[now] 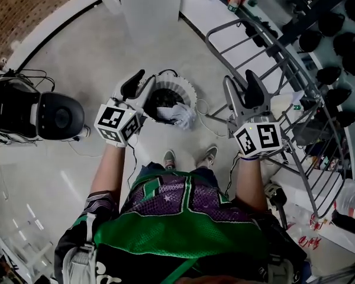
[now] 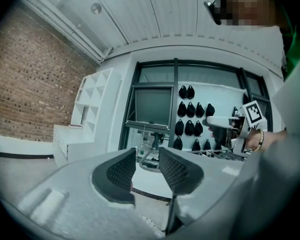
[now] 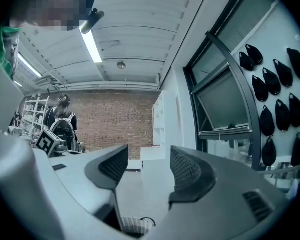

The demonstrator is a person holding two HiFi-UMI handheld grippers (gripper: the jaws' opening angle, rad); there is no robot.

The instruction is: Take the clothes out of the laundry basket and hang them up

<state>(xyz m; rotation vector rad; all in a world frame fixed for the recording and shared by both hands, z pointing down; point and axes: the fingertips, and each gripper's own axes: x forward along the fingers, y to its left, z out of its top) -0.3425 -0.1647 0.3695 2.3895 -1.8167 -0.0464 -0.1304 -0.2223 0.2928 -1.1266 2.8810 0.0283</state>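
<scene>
The white laundry basket stands on the floor just ahead of my feet. It holds dark clothes and a white cloth that spills over its near rim. My left gripper hovers above the basket's left side, open, with nothing between its pads. My right gripper is held to the right of the basket, in front of the grey drying rack. It is open wide and empty. Both point level. The basket's rim shows below the right jaws.
The rack's bars run along the right side, beside a wall hung with several black items. A bulky black object with cables sits at the left. A white cabinet stands at the back. My shoes are close behind the basket.
</scene>
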